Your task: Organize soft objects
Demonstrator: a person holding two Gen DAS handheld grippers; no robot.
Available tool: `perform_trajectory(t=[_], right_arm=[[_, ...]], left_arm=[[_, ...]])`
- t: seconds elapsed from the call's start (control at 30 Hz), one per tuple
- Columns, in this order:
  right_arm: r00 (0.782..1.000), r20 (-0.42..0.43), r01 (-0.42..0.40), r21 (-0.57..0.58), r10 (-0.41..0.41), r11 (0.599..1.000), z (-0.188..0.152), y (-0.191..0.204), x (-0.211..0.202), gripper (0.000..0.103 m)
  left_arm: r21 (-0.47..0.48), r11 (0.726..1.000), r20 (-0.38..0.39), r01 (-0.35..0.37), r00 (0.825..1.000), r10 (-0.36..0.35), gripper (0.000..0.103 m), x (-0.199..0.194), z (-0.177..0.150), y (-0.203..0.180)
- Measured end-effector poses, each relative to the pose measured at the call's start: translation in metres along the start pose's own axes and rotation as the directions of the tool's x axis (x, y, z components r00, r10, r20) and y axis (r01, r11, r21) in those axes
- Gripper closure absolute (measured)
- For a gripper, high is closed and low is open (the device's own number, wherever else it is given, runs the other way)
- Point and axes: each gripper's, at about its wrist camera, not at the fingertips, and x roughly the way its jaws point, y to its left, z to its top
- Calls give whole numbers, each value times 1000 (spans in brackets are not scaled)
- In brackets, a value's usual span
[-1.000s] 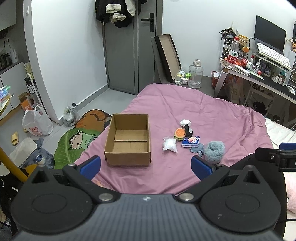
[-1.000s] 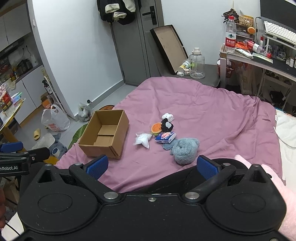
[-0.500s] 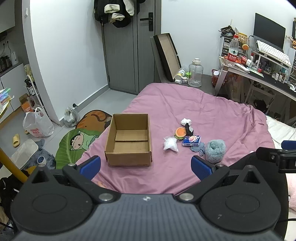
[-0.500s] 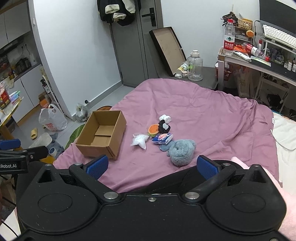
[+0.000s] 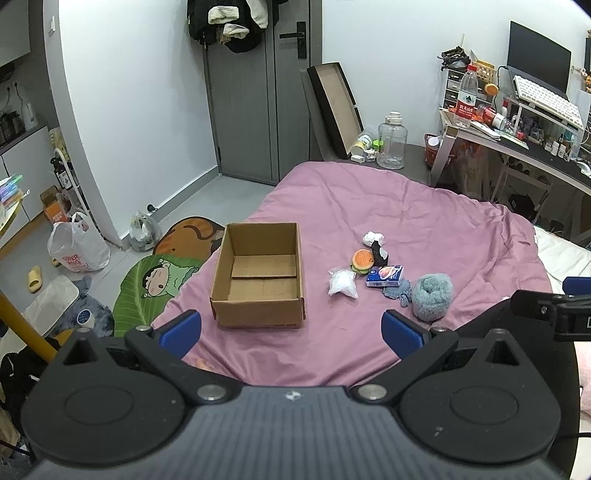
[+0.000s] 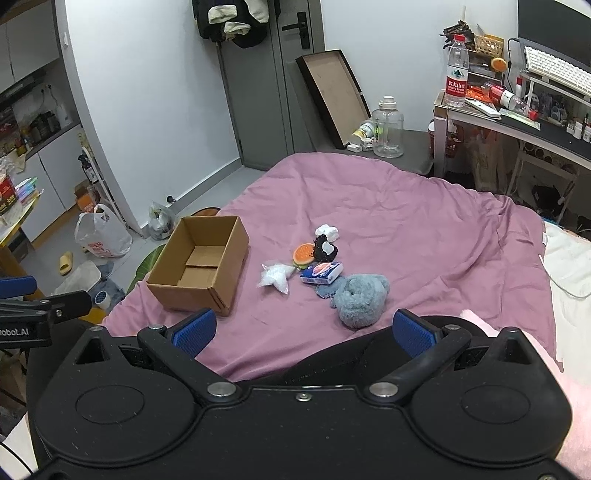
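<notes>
Right gripper [image 6: 302, 330] nearer grey plush [image 6: 360, 300]; both grippers open.

A grey door [image 5: 255, 92] with a black handle stands in white walls [image 5: 140, 110], dark clothes [image 5: 229, 22] hung over its top. The bed [image 5: 406, 206] wears a mauve cover. Right of it a cluttered bench [image 5: 517, 144] carries a monitor [image 5: 537, 59] and keyboard [image 5: 546, 99]. On the grey floor [image 5: 22, 258] lie a cartoon rug [image 5: 159, 277] and a white plastic bag [image 5: 77, 251].
</notes>
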Motion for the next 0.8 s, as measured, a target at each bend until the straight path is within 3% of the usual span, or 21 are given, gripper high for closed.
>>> perform_trajectory(t=[0.8], right_arm=[[1000,-9,-17,40,17,999,5,-13,10,0]], left_arm=[[-3,1000,-32,17,999,-17,0,22,0,-6]])
